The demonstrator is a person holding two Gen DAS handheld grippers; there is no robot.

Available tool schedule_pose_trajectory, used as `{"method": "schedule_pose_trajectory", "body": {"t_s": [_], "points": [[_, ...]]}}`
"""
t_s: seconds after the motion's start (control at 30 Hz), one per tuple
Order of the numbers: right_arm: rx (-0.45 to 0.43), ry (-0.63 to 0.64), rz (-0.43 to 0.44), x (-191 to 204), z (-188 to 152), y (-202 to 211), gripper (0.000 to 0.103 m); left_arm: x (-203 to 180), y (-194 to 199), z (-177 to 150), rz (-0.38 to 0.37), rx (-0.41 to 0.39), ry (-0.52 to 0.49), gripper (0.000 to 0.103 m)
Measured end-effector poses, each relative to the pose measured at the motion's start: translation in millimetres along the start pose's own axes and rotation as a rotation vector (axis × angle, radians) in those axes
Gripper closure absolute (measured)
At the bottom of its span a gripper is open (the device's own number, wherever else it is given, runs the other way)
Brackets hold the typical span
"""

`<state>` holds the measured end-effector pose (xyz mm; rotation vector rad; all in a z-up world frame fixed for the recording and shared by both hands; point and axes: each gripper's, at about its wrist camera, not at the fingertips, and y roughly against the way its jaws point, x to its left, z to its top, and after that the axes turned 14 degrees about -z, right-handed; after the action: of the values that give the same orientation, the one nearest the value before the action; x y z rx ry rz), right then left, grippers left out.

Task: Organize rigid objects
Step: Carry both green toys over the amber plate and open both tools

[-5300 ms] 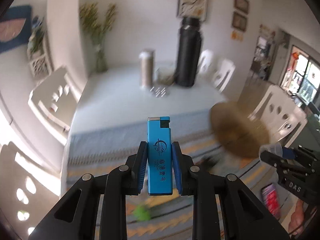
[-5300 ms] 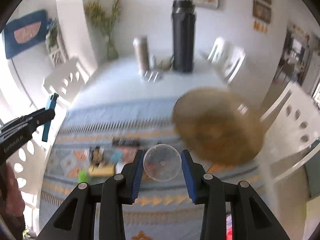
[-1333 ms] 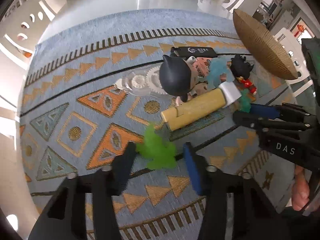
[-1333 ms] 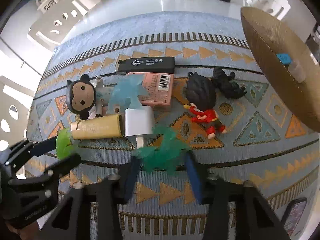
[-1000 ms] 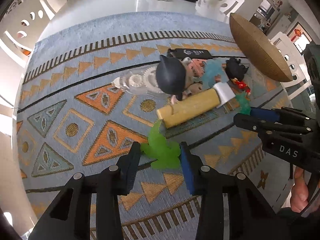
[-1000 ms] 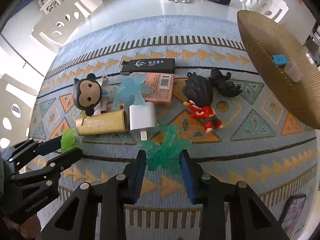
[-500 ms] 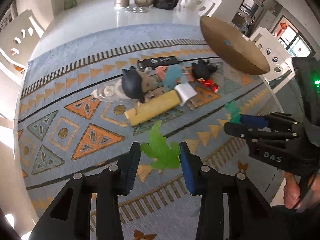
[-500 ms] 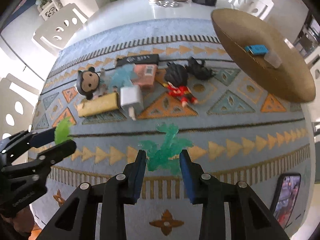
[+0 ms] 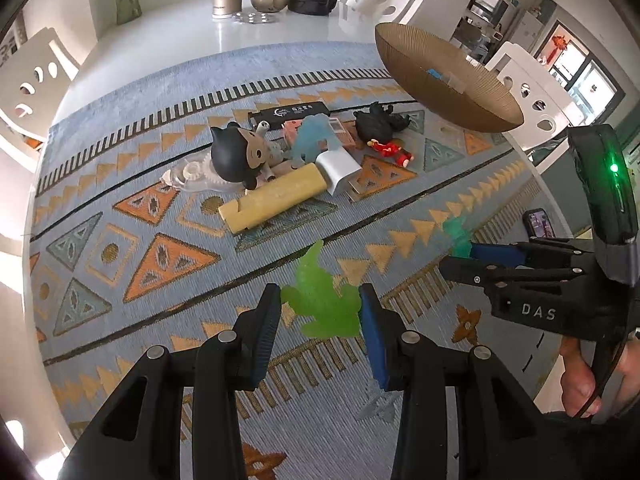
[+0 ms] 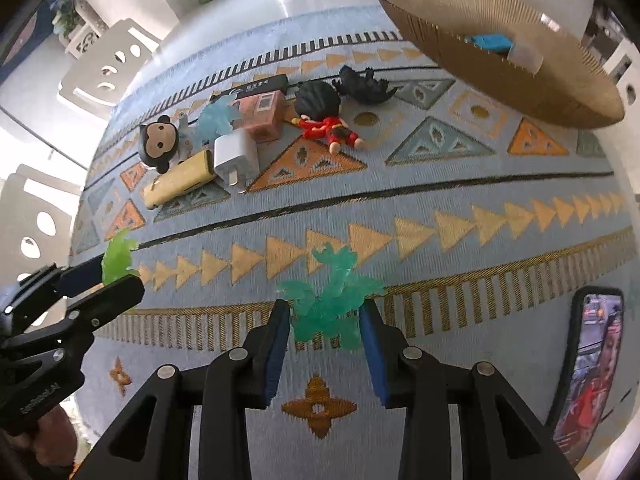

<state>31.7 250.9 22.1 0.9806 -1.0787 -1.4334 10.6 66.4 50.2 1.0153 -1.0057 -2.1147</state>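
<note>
- The left gripper (image 9: 320, 312) is clamped on a translucent lime-green plastic figure (image 9: 322, 300), held clear above the patterned blue-and-orange woven mat (image 9: 120, 240) near its front border; the figure's long axis runs forward along the fingers, its narrow pointed end aimed away from the camera toward the pile of things.
- The right gripper (image 10: 322, 316) is clamped on a translucent teal plastic figure (image 10: 330, 296), also above the mat's near edge; its long axis points forward too, with spiky limbs spreading to both sides past the blue pads (image 10: 276, 344).
- In the left wrist view the right gripper (image 9: 460, 258) appears to the right, the teal figure (image 9: 458, 234) sticking out of its tip.
- A wide ribbed golden-brown bowl (image 10: 460, 20) stands at the far right of the mat, holding a blue lighter (image 10: 492, 42) and a small clear cup (image 10: 524, 56).
- Left on the mat in a cluster: a black-headed monkey figurine (image 10: 158, 146), a tan rectangular bar (image 10: 180, 184), a white charger plug (image 10: 236, 158), a pink carton (image 10: 262, 114), a pale-blue translucent figure (image 10: 214, 118), a black-haired doll in red (image 10: 324, 116), a black flat stick (image 10: 256, 86) and a black spiky creature (image 10: 362, 84).
- A phone with a lit screen (image 10: 592, 360) lies at the mat's right edge.
- The white worktop (image 9: 180, 28) carries the mat.
</note>
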Motion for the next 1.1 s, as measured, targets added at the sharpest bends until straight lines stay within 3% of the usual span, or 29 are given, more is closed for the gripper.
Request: {"method": "schedule_pose_trajectory", "body": {"t_s": [0.2, 0.37, 0.57, 0.7, 0.9, 1.0, 1.03, 1.1], "points": [[-0.001, 0.055, 0.088, 16.1, 22.7, 1.7, 0.060, 1.8, 7.6, -7.9, 0.009, -0.019, 0.028, 0.067], [-0.025, 0.047, 0.036, 14.9, 49.4, -6.4, 0.053, 6.8, 22.3, -18.6, 0.033, -0.042, 0.059, 0.067], [0.002, -0.013, 0.102, -23.7, 34.4, -7.3, 0.041, 24.0, 35.1, -37.6, 0.061, -0.051, 0.131, 0.067], [0.053, -0.018, 0.169, -31.1, 19.2, -11.6, 0.041, 33.0, 44.1, -43.2, 0.061, -0.074, 0.164, 0.067], [0.033, 0.141, 0.097, 18.3, 10.2, -12.4, 0.041, 30.7, 42.5, -38.0, 0.052, -0.075, 0.159, 0.067], [0.011, 0.165, -0.077, 31.4, 17.6, -18.2, 0.041, 24.2, 38.1, -34.5, 0.039, -0.066, 0.147, 0.067], [0.015, 0.161, -0.097, 31.3, 19.0, -19.6, 0.041, 21.7, 36.0, -33.0, 0.036, -0.061, 0.141, 0.067], [-0.002, 0.158, -0.079, 33.4, 21.5, -17.0, 0.057, 16.8, 32.2, -30.0, 0.031, -0.054, 0.130, 0.067]]}}
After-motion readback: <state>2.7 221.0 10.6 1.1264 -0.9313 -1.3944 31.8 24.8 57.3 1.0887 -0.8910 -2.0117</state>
